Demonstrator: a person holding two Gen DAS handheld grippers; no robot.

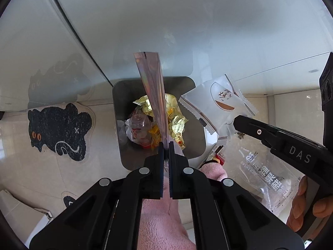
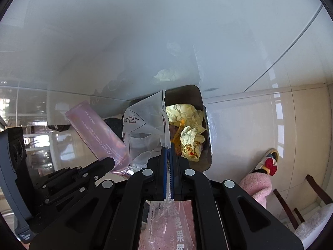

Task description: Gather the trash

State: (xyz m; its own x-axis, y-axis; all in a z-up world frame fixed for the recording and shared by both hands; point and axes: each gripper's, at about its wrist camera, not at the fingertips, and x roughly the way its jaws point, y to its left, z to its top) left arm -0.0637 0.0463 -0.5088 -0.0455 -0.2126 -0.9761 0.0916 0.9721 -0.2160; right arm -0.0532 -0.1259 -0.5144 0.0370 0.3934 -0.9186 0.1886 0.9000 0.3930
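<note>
My left gripper (image 1: 165,145) is shut on a long shiny pink sachet (image 1: 153,91), which stands edge-on over a grey trash bin (image 1: 124,95). The bin holds crumpled yellow paper (image 1: 177,120) and a clear plastic bottle (image 1: 139,125). At the right, my right gripper (image 1: 236,123) is shut on a white snack wrapper (image 1: 220,102) and a clear printed bag (image 1: 268,177). In the right wrist view, my right gripper (image 2: 169,145) pinches the white wrapper (image 2: 143,123) beside the bin (image 2: 181,93), and the clear bag (image 2: 170,225) hangs behind. The left gripper (image 2: 111,162) holds the pink sachet (image 2: 97,133).
A black cat-shaped mat (image 1: 58,131) lies on the pale tiled floor left of the bin. A glass tabletop edge (image 1: 83,48) runs above the bin. A slipper with a red bow (image 2: 268,163), pink fleece clothing (image 2: 258,185) and dark chair legs (image 2: 312,187) are at the right.
</note>
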